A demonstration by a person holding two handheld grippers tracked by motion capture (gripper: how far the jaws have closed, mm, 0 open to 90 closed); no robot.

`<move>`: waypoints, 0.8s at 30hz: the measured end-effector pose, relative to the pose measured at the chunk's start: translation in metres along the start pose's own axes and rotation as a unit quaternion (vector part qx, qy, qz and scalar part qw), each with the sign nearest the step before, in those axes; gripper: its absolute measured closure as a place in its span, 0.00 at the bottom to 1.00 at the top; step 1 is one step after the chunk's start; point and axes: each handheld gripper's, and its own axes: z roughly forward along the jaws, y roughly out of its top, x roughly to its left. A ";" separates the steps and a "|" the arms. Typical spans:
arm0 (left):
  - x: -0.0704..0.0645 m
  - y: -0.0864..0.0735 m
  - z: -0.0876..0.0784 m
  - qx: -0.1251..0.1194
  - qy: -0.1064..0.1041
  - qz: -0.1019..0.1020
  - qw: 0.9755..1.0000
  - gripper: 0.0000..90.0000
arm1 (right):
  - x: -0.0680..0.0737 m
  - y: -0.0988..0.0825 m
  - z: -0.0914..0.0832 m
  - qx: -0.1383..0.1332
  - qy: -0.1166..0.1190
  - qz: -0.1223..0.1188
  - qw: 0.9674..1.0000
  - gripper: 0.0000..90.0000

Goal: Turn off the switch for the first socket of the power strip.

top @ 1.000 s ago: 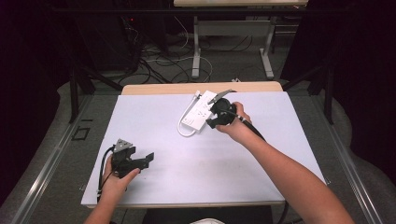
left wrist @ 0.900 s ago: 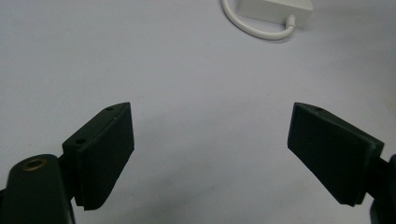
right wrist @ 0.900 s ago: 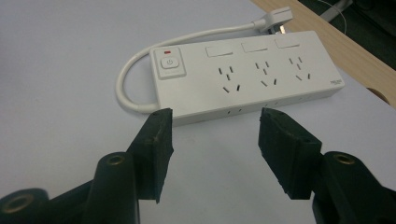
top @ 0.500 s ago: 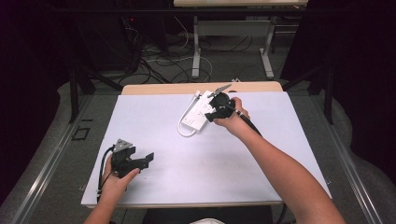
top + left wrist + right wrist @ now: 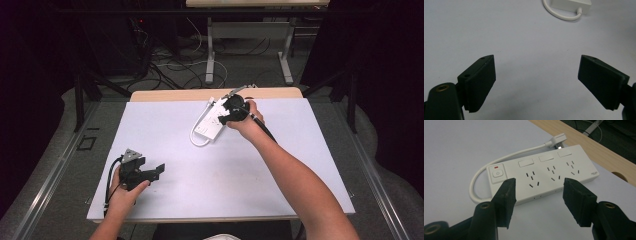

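A white power strip (image 5: pixel 209 124) with three sockets and a switch lies at the far middle of the white table, its cable (image 5: pixel 197 142) looped at the near end. The right gripper view looks down on the strip (image 5: pixel 544 176) and its plug (image 5: pixel 556 140). My right gripper (image 5: pixel 539 200) hovers just before the strip's long side, open, with nothing between its jaws; in the high view it (image 5: pixel 224 116) sits over the strip's far end. My left gripper (image 5: pixel 156 171) rests near the front left, and its jaws (image 5: pixel 536 85) stand apart over bare table, with the strip's end (image 5: pixel 571 5) far ahead.
The white table top (image 5: pixel 280 165) ends in a wooden strip (image 5: pixel 170 95) at the far edge. Beyond it are desk legs and cables on the floor. A round hole (image 5: pixel 621 175) sits in the wooden strip near the power strip.
My right hand has slid a little toward the table's far edge along the power strip. The left hand has stayed where it was.
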 end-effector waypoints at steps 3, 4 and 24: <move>0.000 0.000 0.000 0.000 0.001 0.000 1.000 0.16 | 0.000 0.003 0.002 -0.003 0.001 0.005 1.000 0.48; 0.000 0.000 0.000 0.000 0.001 -0.001 1.000 0.16 | 0.000 0.004 0.003 -0.004 0.003 0.005 1.000 0.48; 0.002 -0.004 -0.004 -0.007 0.008 -0.006 1.000 0.16 | 0.000 0.012 0.022 -0.013 -0.005 0.031 0.999 0.58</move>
